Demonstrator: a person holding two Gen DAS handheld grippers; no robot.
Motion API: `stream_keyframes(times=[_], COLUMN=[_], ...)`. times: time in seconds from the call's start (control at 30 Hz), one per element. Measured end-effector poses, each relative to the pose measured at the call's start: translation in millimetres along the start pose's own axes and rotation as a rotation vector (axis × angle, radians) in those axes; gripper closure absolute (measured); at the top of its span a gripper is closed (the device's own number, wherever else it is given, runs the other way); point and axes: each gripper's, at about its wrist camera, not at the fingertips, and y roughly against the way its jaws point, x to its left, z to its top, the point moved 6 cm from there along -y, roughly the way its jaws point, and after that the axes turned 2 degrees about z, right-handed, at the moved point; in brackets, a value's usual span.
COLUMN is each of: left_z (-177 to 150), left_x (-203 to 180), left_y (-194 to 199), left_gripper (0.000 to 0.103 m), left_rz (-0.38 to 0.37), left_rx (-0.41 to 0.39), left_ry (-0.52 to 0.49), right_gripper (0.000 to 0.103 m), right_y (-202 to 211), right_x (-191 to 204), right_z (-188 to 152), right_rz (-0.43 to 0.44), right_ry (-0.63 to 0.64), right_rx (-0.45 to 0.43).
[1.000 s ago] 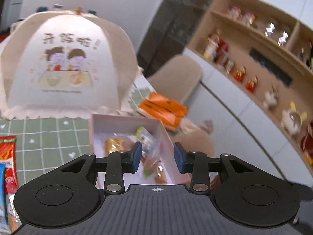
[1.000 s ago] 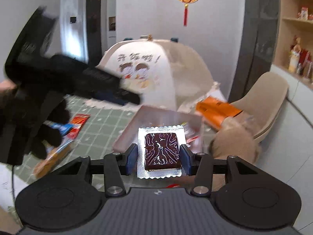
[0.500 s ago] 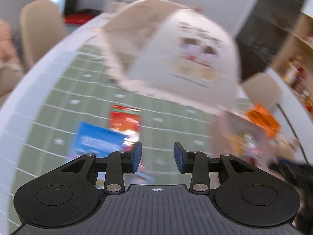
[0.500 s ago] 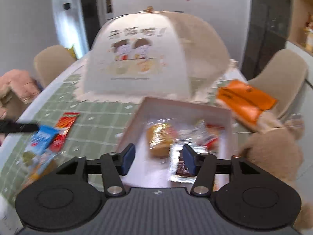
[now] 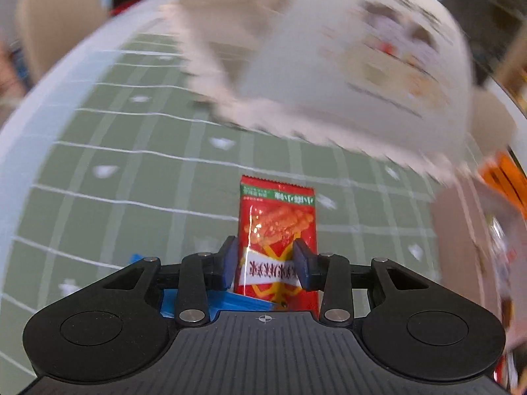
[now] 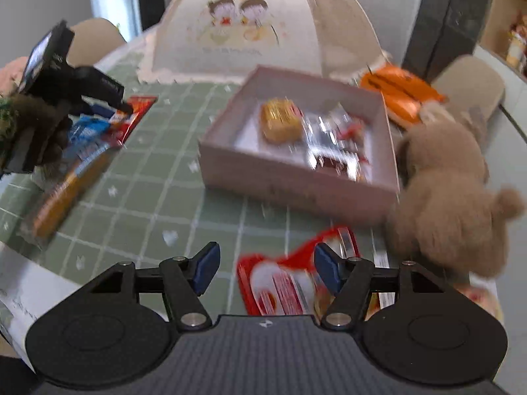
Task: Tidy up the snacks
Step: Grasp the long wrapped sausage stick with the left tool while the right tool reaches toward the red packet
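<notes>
- Landmark: pink box (image 6: 296, 184), open-topped, on the green checked tablecloth (image 6: 158, 197).
- Box contents: a yellow-wrapped snack (image 6: 280, 120), silver-wrapped snacks and a dark chocolate-coloured packet (image 6: 332, 161); motion blur hides finer detail.
- Right gripper (image 6: 265, 268): on the near side of the box, pointing down at the cloth. Its jaws have just been opening and stand apart, pads clear of anything. A red and white packet (image 6: 290, 283) lies on the cloth below the gap, not gripped.
- Left gripper (image 5: 265, 263): well to the left of the box. Jaws partly apart, one on each side of a red snack packet (image 5: 280, 217) lying flat on the cloth. Whether the pads press on it cannot be told.
- A blue packet (image 5: 230, 299) lies under the red one's near end.
- Further packets, blue (image 6: 89, 128) and orange (image 6: 62, 194), lie left of the box, near the left gripper.
- Brown plush toy (image 6: 444, 194): touching the box's right side.
- Orange package (image 6: 398, 93): just behind the box's far right corner.
- Mesh food cover (image 6: 257, 23) with cartoon print: behind the box.
</notes>
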Motion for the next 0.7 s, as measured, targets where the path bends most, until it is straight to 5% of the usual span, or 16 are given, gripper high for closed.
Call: stream_keyframes(times=[0.2,0.47,0.57,0.7], left_z=[-37.1,-74.5,-78.5,-109.4], left_x=[-57.0,-70.9,-60.9,-63.8], left_y=[4.6,36.7,72.8,107.7], left_gripper=[0.062,0.073,0.073,0.071], left_rz=[-0.081,-0.225,-0.219,-0.195], left_rx=[0.058,0.129,0.052,0.05], left_ry=[-0.225,-0.18,-0.165,-0.353], right_gripper=[0.039,0.031,0.031,0.034], right_y=[-8.9,-30.6,-26.8,-22.5], right_x=[-6.9,-5.3,12.9,44.6], right_z=[-15.2,-19.9,-21.2,-19.2], right_rz=[0.011,-0.037,0.046,0.185], right_ry=[-0.078,-0.091,-0.054,0.038], right_rx=[0.022,-0.018,-0.031,-0.031])
